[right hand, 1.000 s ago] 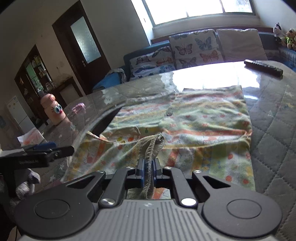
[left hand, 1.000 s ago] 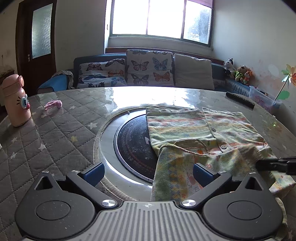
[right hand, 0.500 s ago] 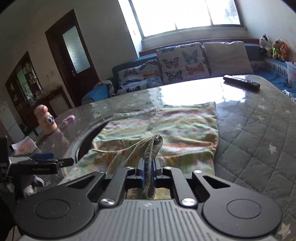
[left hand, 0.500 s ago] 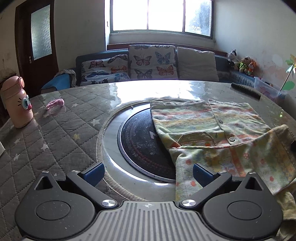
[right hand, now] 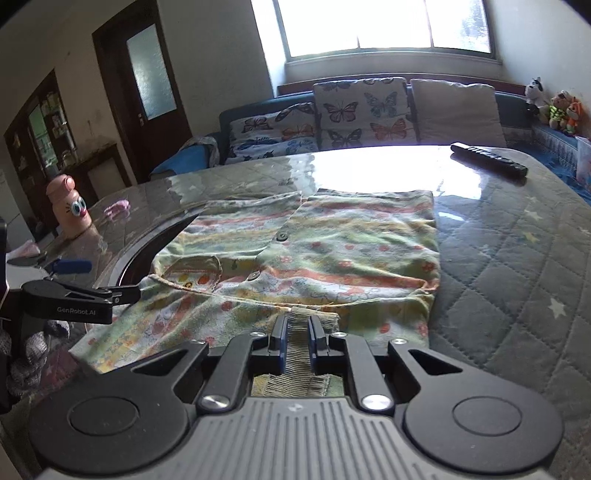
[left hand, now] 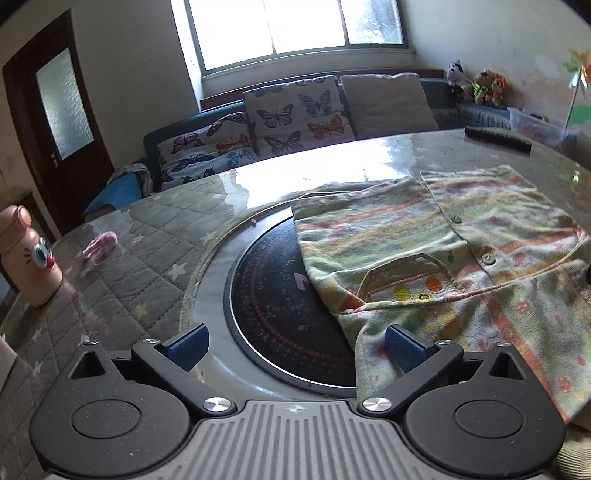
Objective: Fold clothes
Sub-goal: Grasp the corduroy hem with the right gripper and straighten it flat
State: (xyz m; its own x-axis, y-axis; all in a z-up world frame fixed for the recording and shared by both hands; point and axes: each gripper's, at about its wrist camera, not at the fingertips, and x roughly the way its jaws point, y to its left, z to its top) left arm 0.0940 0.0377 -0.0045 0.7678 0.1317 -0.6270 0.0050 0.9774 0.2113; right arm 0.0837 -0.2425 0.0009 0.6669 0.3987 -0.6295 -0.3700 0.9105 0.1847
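Pastel printed button-up cotton shirt (right hand: pixel 332 254) lay on the grey quilted counter (right hand: pixel 517 266).
Right gripper (right hand: pixel 296 345) pinched its ribbed cuff; left gripper (left hand: pixel 293 349) gaped wide, holding nothing.

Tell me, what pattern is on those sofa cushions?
Butterflies, multicoloured on white, on the sofa cushions; clearest in the right wrist view.

Daylight enters through the window (left hand: pixel 295 29), which is overexposed. Strong glare whitens the far table (right hand: pixel 388 166) top. Near gripper bodies sit in shade. Fisheye bends the edges; corners are vignetted black. Focus acceptable.
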